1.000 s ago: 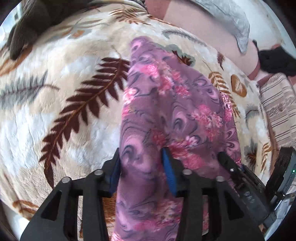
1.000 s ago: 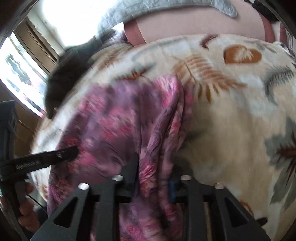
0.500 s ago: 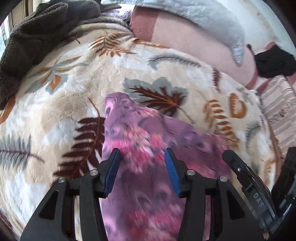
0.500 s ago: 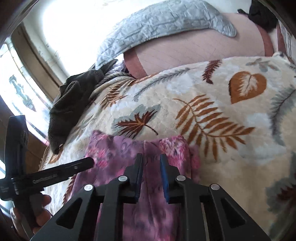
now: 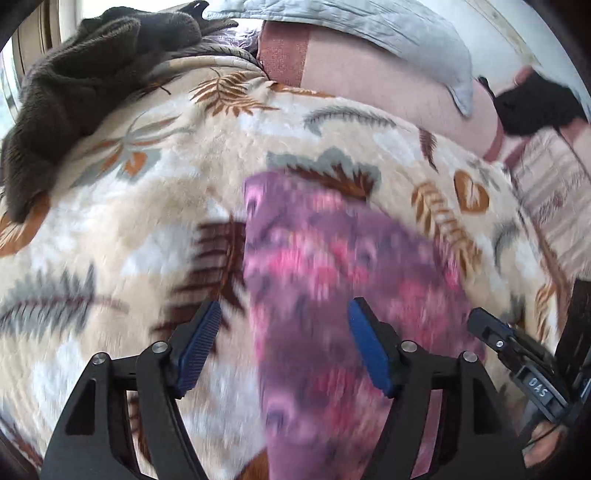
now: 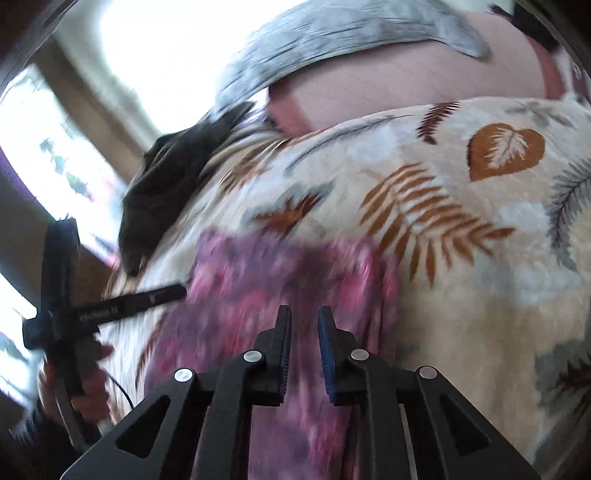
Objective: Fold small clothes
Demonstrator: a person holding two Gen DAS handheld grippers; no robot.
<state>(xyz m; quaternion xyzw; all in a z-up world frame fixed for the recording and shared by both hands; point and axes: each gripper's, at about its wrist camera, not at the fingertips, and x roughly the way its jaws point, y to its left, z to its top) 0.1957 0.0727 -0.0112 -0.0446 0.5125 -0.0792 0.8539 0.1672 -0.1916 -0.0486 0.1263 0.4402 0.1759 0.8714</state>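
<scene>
A cream fleece blanket (image 5: 155,229) printed with brown and grey leaves fills most of both views, largest of all. Beyond it, toward twelve o'clock in the left wrist view, lies a pink cushion (image 5: 369,85) with a grey quilted cover (image 5: 406,33) draped over it; a dark brown plush throw (image 5: 85,77) is heaped at ten o'clock. The purple floral garment (image 5: 325,280) lies flat on the blanket, running from the view's centre toward six o'clock, its far edge near a dark leaf print. The left gripper (image 5: 284,347) stands over the garment's left edge, its jaws wide and opening, blue pads clear of the cloth. In the right wrist view, the right gripper (image 6: 303,343) is above the garment (image 6: 258,288) at six o'clock, jaws narrow and opening, with nothing pinched between them.
</scene>
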